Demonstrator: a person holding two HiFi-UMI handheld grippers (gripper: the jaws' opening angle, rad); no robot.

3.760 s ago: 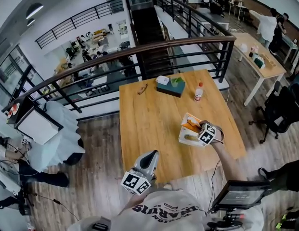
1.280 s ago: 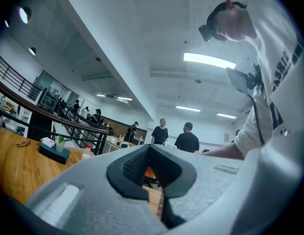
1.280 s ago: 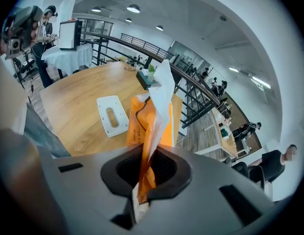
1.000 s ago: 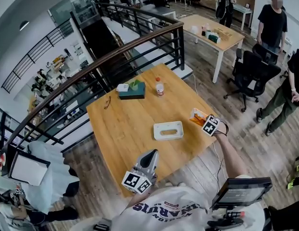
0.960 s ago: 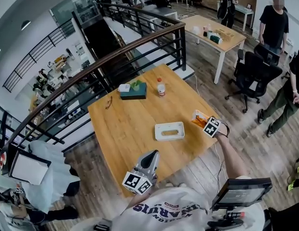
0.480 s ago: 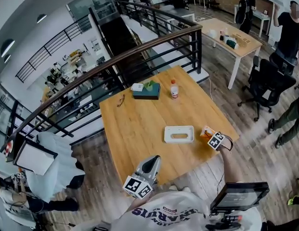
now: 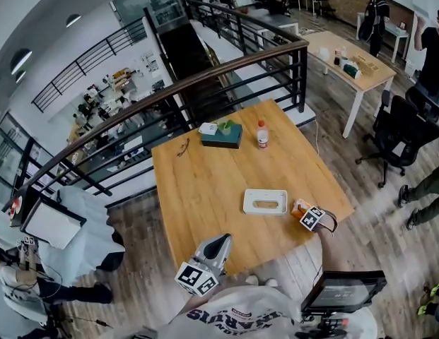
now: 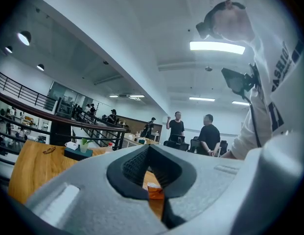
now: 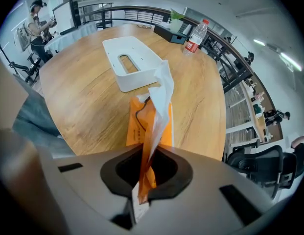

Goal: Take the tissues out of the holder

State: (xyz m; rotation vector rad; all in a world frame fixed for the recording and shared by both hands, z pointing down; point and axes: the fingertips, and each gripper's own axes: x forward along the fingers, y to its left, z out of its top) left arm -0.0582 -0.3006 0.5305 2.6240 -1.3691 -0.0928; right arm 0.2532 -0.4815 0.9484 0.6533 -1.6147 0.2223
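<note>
The wooden desk is carrying a white tissue holder near its middle. An orange tissue pack is lying just right of the holder. Beyond the holder, a water bottle, a dark box and eyeglasses are sitting.

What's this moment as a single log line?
right tool: shut on tissue pack | tissue pack: out of holder, beside it | holder: on table | left tool: shut, holding nothing

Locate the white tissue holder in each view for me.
Head view: white holder lies mid-table, toward the near right edge.
Left gripper view: not visible.
Right gripper view: upper middle, just beyond the orange pack.
Shared landmark: the red-labelled bottle.
</note>
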